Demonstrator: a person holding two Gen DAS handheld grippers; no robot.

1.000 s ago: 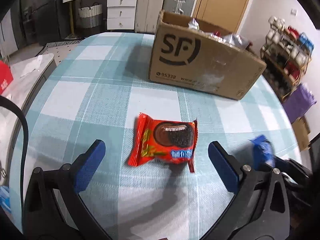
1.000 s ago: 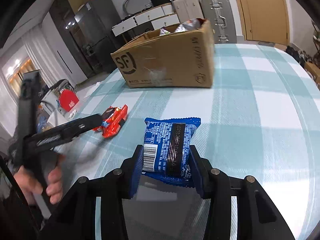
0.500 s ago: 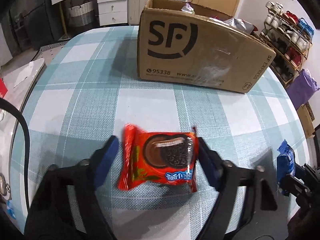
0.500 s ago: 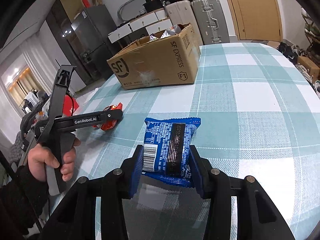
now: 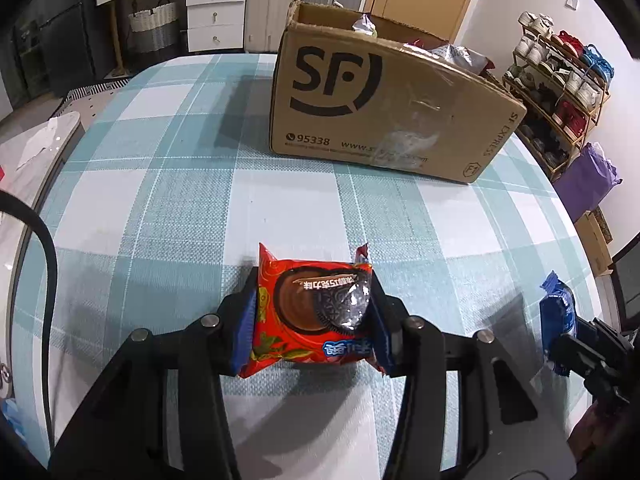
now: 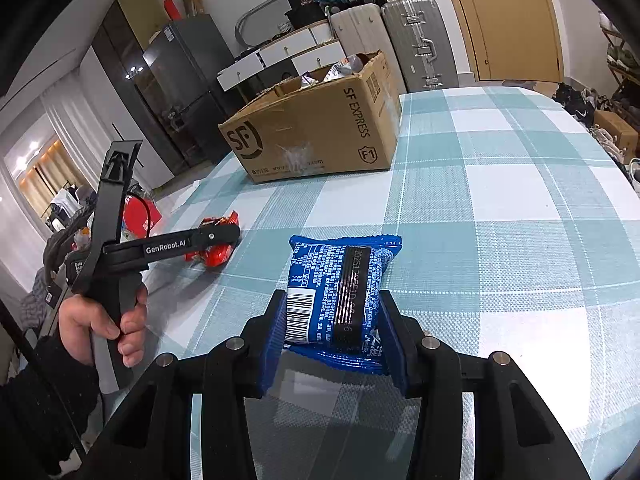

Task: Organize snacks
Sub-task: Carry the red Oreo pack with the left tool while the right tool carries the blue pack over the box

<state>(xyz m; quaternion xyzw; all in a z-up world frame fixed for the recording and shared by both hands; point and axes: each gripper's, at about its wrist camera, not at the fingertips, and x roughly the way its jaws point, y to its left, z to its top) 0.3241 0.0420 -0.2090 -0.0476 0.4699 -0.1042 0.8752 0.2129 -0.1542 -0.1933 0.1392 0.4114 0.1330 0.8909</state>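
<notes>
Left wrist view: the left tongs [image 5: 314, 322] are closing on the red snack packet [image 5: 314, 312], pinching it at lower centre over the checked table [image 5: 168, 200]; the cardboard box [image 5: 384, 116] is sitting at upper centre.

Right wrist view: the right tongs [image 6: 332, 320] are pinching the blue snack packet [image 6: 340, 296] at centre, with a hand [image 6: 100, 324] gripping the other tool at left.

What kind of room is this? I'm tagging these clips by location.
Most likely a lived-in home, perhaps a dining or living area: a table with a checked tablecloth, a shoe rack by the wall, suitcases near a wooden door, and a dark fridge.
</notes>
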